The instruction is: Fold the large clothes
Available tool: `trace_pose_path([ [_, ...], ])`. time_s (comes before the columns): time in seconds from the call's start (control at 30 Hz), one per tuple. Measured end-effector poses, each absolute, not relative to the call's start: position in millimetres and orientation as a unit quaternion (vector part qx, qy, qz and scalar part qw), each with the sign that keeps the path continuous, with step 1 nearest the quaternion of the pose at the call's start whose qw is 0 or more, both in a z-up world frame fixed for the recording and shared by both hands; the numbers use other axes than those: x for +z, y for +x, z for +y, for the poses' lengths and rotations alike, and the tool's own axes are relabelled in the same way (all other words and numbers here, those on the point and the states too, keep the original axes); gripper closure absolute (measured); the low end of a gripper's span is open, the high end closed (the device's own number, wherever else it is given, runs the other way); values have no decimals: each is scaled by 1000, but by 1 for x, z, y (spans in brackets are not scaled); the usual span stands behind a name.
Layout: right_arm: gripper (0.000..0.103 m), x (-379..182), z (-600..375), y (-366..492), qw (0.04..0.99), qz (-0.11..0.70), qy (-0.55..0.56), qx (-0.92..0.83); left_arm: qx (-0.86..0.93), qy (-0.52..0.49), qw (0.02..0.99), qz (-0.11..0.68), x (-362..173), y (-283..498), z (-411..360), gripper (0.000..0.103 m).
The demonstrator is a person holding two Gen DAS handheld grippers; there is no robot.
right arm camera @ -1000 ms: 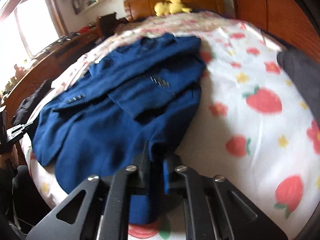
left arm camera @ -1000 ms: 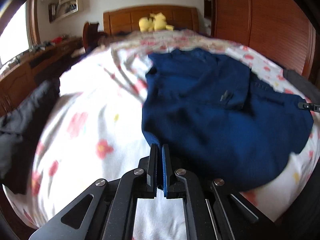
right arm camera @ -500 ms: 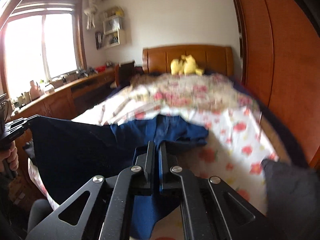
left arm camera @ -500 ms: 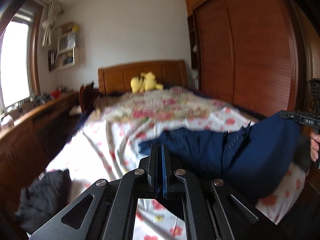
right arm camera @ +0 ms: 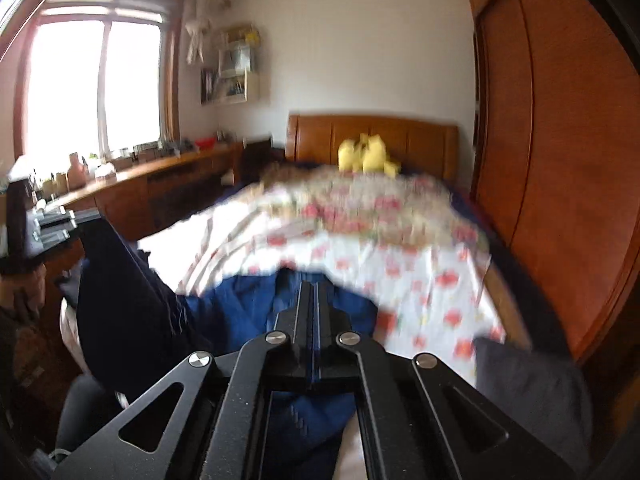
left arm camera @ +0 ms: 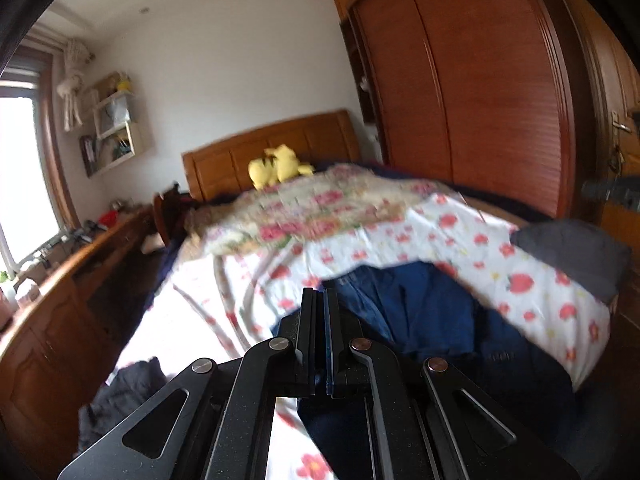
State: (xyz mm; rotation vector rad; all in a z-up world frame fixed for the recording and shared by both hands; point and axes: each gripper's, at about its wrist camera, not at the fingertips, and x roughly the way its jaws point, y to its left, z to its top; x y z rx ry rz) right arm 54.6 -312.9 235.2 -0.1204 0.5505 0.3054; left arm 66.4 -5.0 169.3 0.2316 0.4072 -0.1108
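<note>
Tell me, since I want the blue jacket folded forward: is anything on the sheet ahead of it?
Nothing visible on the strawberry sheet just beyond the blue jacket; a dark garment lies off to its right.

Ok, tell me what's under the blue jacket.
The strawberry-print sheet shows around the blue jacket. Its lifted near edge hides whatever lies directly beneath.

matt blue cloth jacket (left arm camera: 420, 312) — glossy wooden wardrobe (left arm camera: 472, 92)
</note>
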Motion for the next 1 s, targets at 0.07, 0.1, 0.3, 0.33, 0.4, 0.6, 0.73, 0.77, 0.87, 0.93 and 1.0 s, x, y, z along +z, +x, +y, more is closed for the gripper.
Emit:
trace_pose_path([
  [0.07, 103, 197, -318, 57, 941, 304, -52, 140, -52, 121, 970, 206, 160, 67, -4, 100],
  [0.1, 103, 169, -320, 58, 934, 324, -42, 142, -50, 121, 969, 208, 155, 66, -2, 100],
  [0.3, 82, 64, -338, 57, 907, 408, -32, 97, -43, 118, 969, 212, 153, 57, -3, 100],
  [0.33, 66, 55, -344, 55, 904, 417, -33, 91, -43, 116, 969, 213, 151, 65, -4, 100],
  [0.4, 51, 31, -348, 51, 897, 433, -29, 87, -43, 113, 969, 215, 147, 69, -7, 100],
  [0.6, 42, -6, -355, 33, 872, 481, -27, 90, -35, 98, 969, 225, 131, 55, 3, 100],
  [0.73, 42, -16, -362, 18, 859, 503, -13, 91, -25, 85, 967, 240, 122, 54, 12, 100],
  [0.77, 42, -18, -363, 14, 857, 507, -10, 97, -24, 81, 966, 243, 121, 56, 13, 100],
  [0.87, 43, -22, -356, 7, 852, 512, -21, 108, -19, 71, 965, 250, 119, 61, 15, 100],
  [0.93, 45, -25, -352, 3, 847, 519, -27, 112, -18, 67, 966, 251, 120, 63, 14, 100],
  [1.0, 50, -28, -347, 0, 842, 526, -33, 118, -19, 64, 966, 251, 122, 64, 11, 100],
])
